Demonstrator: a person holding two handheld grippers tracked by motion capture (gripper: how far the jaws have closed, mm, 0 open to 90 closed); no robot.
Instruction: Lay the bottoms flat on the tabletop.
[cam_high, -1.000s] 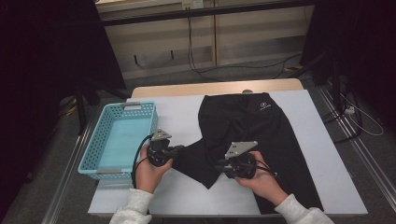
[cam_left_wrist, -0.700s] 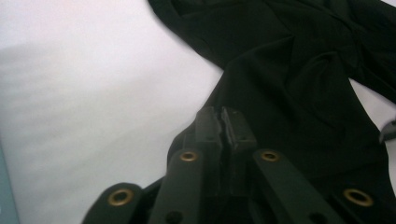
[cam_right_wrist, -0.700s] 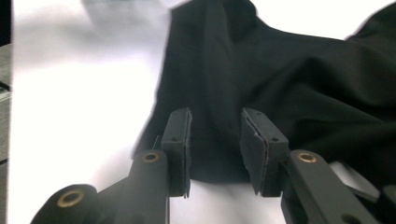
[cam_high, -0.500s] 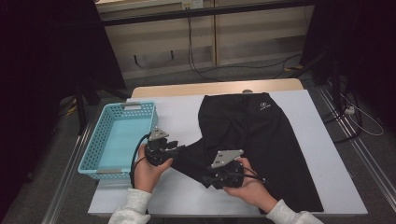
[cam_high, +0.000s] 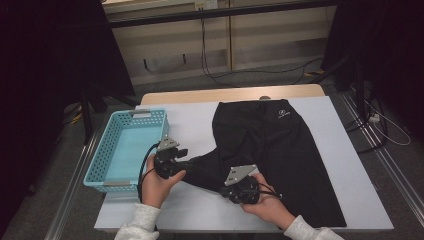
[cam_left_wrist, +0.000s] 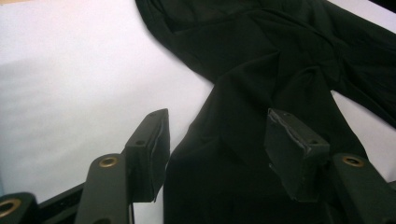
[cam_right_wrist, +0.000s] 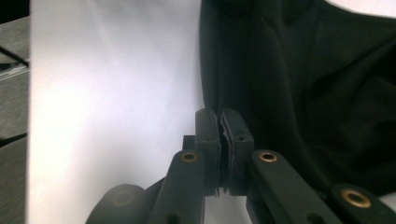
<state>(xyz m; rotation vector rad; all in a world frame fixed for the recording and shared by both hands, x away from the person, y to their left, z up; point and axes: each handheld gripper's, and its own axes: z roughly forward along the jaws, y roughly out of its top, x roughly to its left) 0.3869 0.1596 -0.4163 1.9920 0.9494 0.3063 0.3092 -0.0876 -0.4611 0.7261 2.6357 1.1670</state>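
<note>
Your right gripper (cam_high: 227, 191) sits nearest you, jaws having just closed, clamped on the near edge of the black garment (cam_high: 270, 150); in the right gripper view the pads (cam_right_wrist: 224, 135) meet on that hem. Your left gripper (cam_high: 187, 164) lies just beyond, at the garment's left leg end; its jaws have just been opening and stand apart, cloth between them but not pressed. Garment lies spread across the white table (cam_high: 190, 120). Left of it stands the blue basket (cam_high: 112, 150).
</note>
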